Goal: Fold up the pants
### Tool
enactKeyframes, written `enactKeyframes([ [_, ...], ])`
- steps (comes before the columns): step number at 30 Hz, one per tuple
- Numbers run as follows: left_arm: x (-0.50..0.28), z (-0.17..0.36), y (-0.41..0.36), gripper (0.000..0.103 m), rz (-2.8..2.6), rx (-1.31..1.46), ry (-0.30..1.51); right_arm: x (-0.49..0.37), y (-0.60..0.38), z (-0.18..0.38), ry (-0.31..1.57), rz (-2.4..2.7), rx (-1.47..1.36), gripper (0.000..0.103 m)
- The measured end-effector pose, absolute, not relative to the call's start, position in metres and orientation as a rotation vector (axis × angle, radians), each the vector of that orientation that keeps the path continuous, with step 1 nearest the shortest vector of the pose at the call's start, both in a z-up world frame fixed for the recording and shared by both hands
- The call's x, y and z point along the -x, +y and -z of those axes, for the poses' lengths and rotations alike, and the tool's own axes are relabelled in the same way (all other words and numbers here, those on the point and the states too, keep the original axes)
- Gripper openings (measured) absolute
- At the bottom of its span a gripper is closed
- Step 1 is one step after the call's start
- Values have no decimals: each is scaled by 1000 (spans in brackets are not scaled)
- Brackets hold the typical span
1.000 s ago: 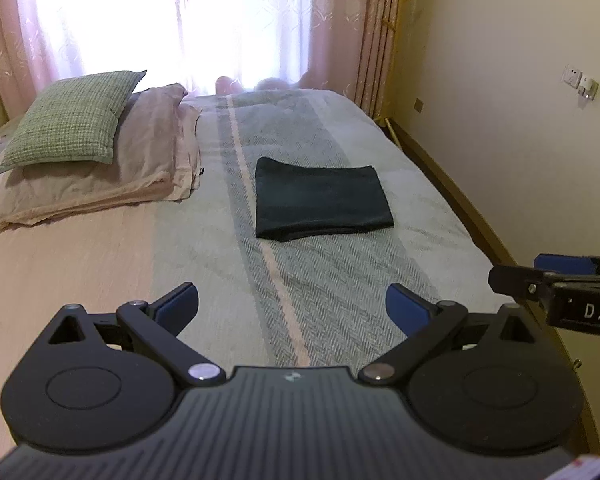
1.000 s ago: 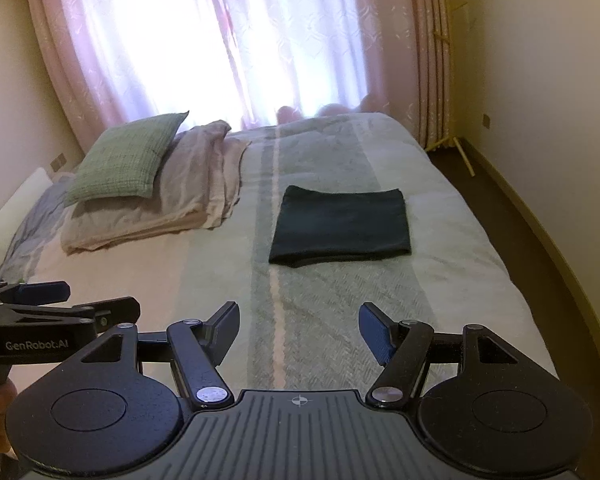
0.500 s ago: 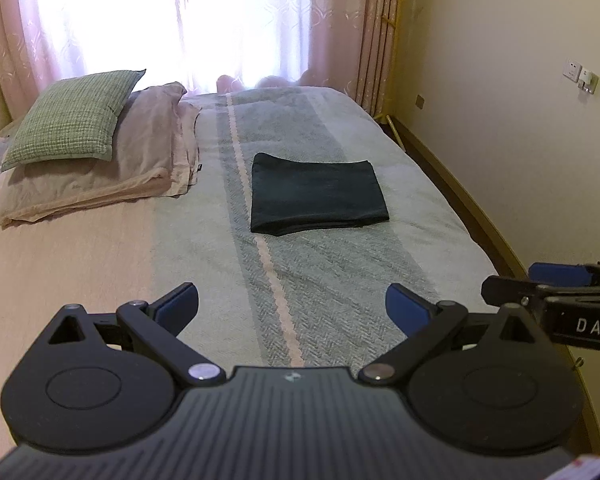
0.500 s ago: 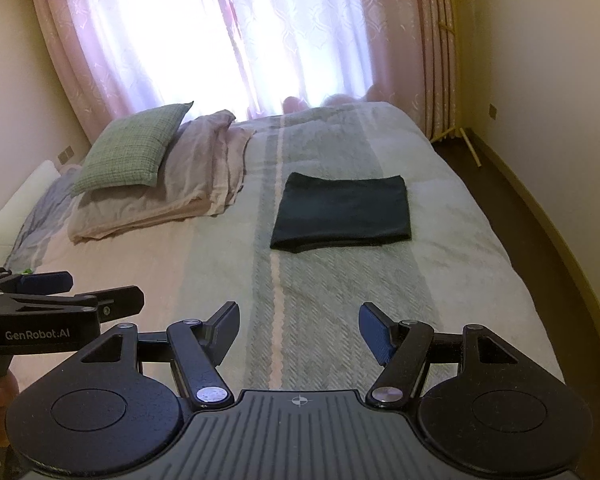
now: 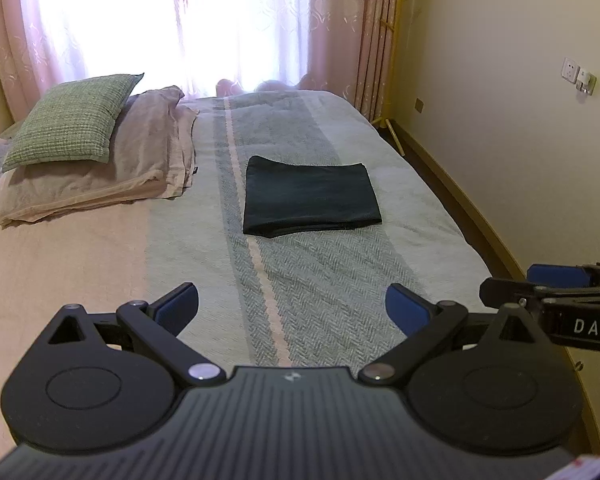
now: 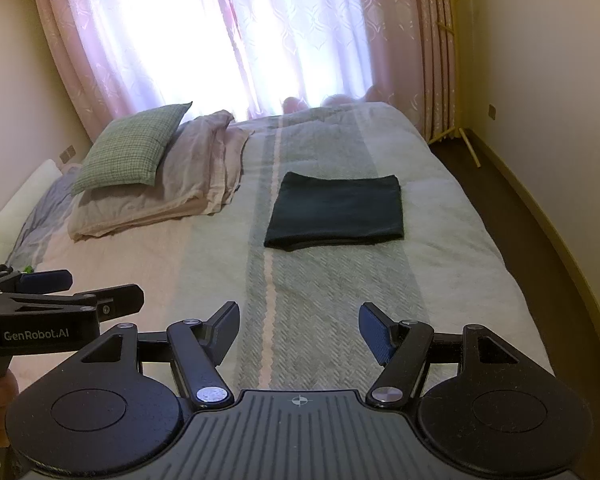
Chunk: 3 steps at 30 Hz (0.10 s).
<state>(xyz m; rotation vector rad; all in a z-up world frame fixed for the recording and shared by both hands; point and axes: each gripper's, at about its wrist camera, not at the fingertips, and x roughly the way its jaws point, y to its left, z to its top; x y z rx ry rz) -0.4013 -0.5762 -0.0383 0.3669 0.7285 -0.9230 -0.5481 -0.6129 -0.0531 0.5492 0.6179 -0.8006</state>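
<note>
The wide bed with its striped grey-green and pale pink herringbone cover (image 5: pixel 324 280) fills both views, and you are standing at its foot. At the far left sits a folded beige quilt (image 5: pixel 100 176) with a green checked cushion (image 5: pixel 72 120) on top. Near the middle of the cover, across the pink stripe and well apart from both tools, lie the dark pants (image 5: pixel 310 196), already a neat flat rectangle with its doubled edge towards you.

By the look of it, the folding itself is finished and you are at the backing-off stage. Your left gripper (image 5: pixel 292 306) has its blue-padded fingers spread wide with nothing between them. Your right gripper (image 6: pixel 298 330) stands partly open and equally empty; in the left view it shows only at the right edge.

If anything remains, it is probably a check that the edges line up. A further fold would call for you to reach forward to the near corners of the rectangle with both tools.
</note>
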Motion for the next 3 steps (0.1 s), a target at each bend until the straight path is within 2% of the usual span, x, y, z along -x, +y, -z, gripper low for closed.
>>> enactKeyframes([
  [3, 407, 37, -576, 99, 917, -363, 725, 552, -611, 52, 614, 799, -542, 63],
])
